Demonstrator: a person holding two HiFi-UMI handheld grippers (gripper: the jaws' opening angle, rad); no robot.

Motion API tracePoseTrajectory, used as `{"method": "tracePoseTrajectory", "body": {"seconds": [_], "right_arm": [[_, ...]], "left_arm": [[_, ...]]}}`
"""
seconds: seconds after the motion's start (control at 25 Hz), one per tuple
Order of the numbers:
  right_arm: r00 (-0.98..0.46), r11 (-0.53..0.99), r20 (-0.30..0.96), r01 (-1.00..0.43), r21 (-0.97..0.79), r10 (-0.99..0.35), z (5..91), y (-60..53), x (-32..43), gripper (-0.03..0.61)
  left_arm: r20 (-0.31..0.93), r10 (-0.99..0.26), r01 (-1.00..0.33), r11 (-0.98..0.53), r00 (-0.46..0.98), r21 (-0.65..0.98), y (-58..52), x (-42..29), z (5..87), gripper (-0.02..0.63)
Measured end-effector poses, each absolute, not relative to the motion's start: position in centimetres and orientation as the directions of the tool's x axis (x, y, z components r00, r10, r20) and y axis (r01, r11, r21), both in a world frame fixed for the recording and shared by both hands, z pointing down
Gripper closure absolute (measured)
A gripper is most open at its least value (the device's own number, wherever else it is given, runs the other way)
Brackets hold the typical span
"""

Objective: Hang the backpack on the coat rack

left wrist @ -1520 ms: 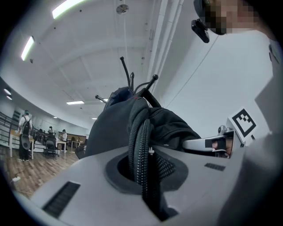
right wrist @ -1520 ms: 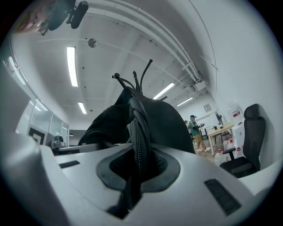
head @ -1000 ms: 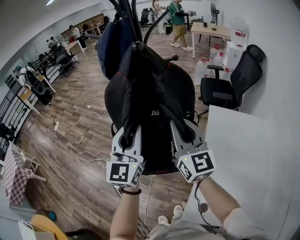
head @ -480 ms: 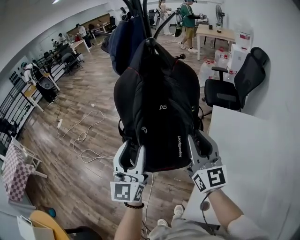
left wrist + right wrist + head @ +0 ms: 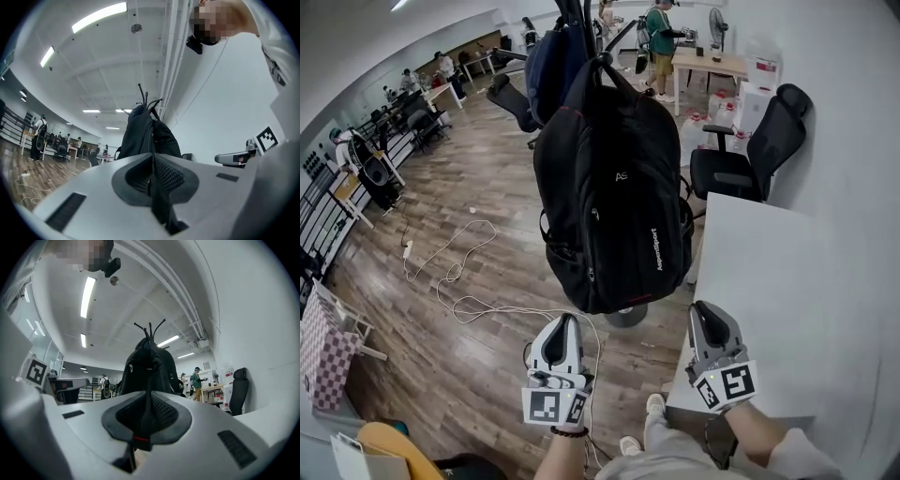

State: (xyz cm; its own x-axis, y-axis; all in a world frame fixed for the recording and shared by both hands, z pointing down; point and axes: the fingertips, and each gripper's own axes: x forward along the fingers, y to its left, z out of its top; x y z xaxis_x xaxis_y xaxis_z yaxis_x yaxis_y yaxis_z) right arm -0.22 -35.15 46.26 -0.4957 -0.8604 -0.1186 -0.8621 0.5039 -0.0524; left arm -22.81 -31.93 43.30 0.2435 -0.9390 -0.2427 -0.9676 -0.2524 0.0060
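The black backpack (image 5: 614, 206) hangs by its top loop from the black coat rack (image 5: 581, 14), free of both grippers. My left gripper (image 5: 564, 323) is below its bottom left corner, shut and empty. My right gripper (image 5: 708, 314) is below its bottom right, also shut with nothing in it. In the left gripper view the closed left gripper (image 5: 152, 161) points at the backpack (image 5: 140, 136) under the rack's hooks (image 5: 145, 98). The right gripper view shows the shut right gripper (image 5: 149, 401) in front of the backpack (image 5: 150, 369) and the hooks (image 5: 150, 329).
A dark blue bag (image 5: 548, 61) hangs on the rack's far side. A white table (image 5: 769, 300) stands at my right, with a black office chair (image 5: 750, 159) behind it. Cables (image 5: 455, 272) lie on the wooden floor at left. People stand at desks farther back.
Both grippers let go of the backpack's bottom corners and dropped back toward me. The backpack now hangs on its own from the rack.
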Motion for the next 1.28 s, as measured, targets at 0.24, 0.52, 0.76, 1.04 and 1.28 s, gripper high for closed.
{"method": "tracePoseTrajectory", "body": {"seconds": [0.24,0.52,0.76,1.04,1.28], "right_arm": [[-0.479,0.481,-0.049,-0.876,-0.042,-0.877,48.3,-24.8,0.9,0.540],[-0.450,0.449,-0.003,-0.889,-0.089,-0.893,49.6,-16.8,3.5,0.543],[-0.468,0.462,0.030,-0.879,-0.116,-0.883,50.1,-14.3,4.9,0.546],[-0.507,0.499,0.039,-0.857,-0.129,-0.861,50.1,-13.4,6.0,0.554],[-0.532,0.521,0.040,-0.840,-0.149,-0.846,50.5,-12.9,6.4,0.563]], "left_arm": [[-0.232,-0.919,-0.943,-0.332,0.320,0.014,-23.4,-22.0,43.9,0.595],[-0.143,-0.933,-0.939,-0.340,0.331,0.049,-16.3,-19.9,47.9,0.594],[-0.136,-0.935,-0.942,-0.335,0.328,0.030,-13.5,-18.8,47.7,0.595],[-0.117,-0.958,-0.960,-0.272,0.263,0.070,-11.7,-18.1,48.1,0.596],[-0.126,-0.952,-0.958,-0.284,0.278,0.037,-10.6,-16.7,48.7,0.597]]}}
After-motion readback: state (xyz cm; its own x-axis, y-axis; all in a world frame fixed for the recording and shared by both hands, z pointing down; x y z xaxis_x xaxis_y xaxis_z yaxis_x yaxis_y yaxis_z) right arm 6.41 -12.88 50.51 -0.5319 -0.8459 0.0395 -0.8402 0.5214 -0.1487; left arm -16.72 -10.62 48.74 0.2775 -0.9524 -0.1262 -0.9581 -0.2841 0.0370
